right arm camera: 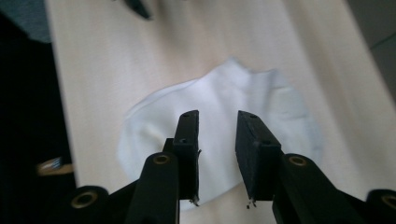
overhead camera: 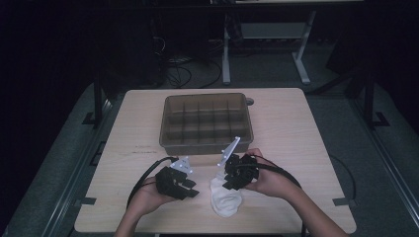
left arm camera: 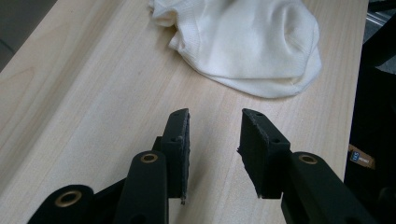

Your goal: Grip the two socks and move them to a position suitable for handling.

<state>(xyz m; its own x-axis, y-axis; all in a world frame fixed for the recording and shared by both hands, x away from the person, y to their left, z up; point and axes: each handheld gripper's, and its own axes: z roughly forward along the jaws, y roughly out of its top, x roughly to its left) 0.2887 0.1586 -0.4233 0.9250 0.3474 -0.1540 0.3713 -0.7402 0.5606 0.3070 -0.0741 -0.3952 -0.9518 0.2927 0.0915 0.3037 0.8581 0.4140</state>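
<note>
On the tabletop, near its front edge:
Tabletop: pale wood [overhead camera: 296, 128], with dark floor around it in the high view.
Sock: a white sock [overhead camera: 225, 199] lies crumpled and flat on the wood, close to the person's side, a little right of the middle and well short of the tray.
Tray: a brown plastic tray [overhead camera: 206, 143] split into small compartments stands at the middle of the tabletop, beyond both hands and apart from the sock.
Right gripper: the right gripper [overhead camera: 231, 183], held in the person's right hand [overhead camera: 269, 180], hangs just above the sock's upper end. In the right gripper view its fingers [right arm camera: 187, 140] stand part way open, the white cloth lying below the gap; nothing is caught between them.
Left gripper: the left gripper [overhead camera: 190, 190], in the left hand [overhead camera: 148, 197], sits just left of the sock and points toward it. In the left gripper view its fingers [left arm camera: 180, 140] are part way open over bare wood, short of the sock's edge and holding nothing.
</note>
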